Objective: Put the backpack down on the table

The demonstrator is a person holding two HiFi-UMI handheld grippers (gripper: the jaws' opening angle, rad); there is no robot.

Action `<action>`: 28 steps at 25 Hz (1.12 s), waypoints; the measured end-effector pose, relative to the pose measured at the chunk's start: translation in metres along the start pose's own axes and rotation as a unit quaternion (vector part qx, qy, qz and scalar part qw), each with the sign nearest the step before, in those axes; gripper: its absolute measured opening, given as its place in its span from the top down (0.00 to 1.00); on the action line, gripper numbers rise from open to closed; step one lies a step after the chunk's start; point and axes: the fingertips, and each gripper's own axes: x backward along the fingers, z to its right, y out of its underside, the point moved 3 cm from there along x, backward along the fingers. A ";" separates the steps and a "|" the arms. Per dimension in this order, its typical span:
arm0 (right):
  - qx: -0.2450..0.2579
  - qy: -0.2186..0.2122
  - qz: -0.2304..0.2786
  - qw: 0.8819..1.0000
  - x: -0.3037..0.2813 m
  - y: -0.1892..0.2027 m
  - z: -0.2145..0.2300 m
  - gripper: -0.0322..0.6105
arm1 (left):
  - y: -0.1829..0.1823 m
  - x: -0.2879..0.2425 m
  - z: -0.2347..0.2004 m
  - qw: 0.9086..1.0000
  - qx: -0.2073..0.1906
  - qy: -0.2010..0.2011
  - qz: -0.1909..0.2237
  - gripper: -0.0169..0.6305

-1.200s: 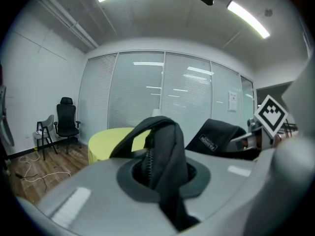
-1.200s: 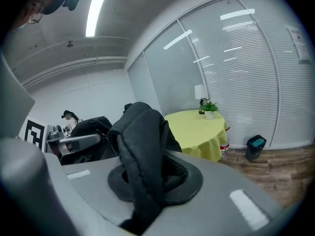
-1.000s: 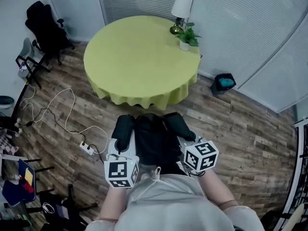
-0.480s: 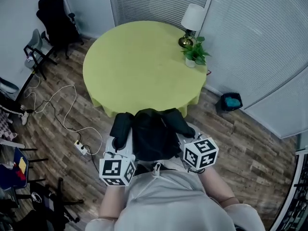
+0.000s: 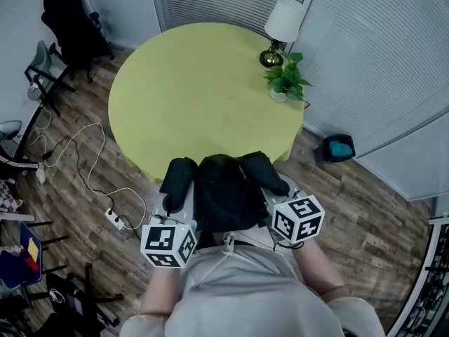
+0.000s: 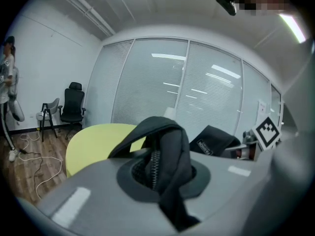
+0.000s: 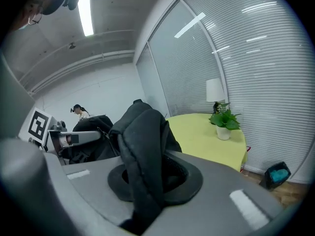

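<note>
A black backpack [image 5: 228, 192] hangs in front of me, carried between both grippers. Its far edge overlaps the near rim of the round table with the yellow-green cloth [image 5: 196, 90]. My left gripper [image 5: 174, 206] is shut on the left shoulder strap [image 6: 165, 151], which bulges up between its jaws. On the other side, the right gripper [image 5: 272, 194] is shut on the padded right strap [image 7: 142, 141]. The marker cubes [image 5: 168, 243] sit close to my chest. In the left gripper view the bag's body [image 6: 214, 140] shows to the right, beside the table [image 6: 93, 141].
A table lamp [image 5: 284, 20] and a potted plant [image 5: 284, 81] stand at the table's far right edge. A black office chair [image 5: 66, 20] is at the back left. Cables and a power strip [image 5: 116, 217] lie on the wood floor, and a blue bin [image 5: 339, 147] sits at the right. A person [image 6: 7, 92] stands far left.
Both grippers have carried the backpack forward toward the table. The table's near edge, clear of the bag a second ago, now lies under the bag's far edge. Grips are unchanged.
</note>
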 end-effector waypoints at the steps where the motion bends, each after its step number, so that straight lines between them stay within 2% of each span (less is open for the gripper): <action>1: -0.002 0.006 0.001 1.000 -0.011 -0.006 0.003 0.90 | -0.004 -0.012 -0.007 1.000 0.000 0.006 0.000 0.93; 10: -0.037 0.064 0.008 0.997 -0.130 -0.069 0.023 0.90 | -0.057 -0.130 -0.097 0.998 -0.019 0.057 -0.020 0.93; 15: -0.044 0.081 0.017 0.996 -0.193 -0.104 0.021 0.90 | -0.090 -0.181 -0.151 0.996 -0.034 0.074 -0.024 0.93; 28: -0.037 0.105 0.021 0.994 -0.320 -0.174 0.041 0.90 | -0.134 -0.290 -0.246 0.995 -0.045 0.083 -0.023 0.93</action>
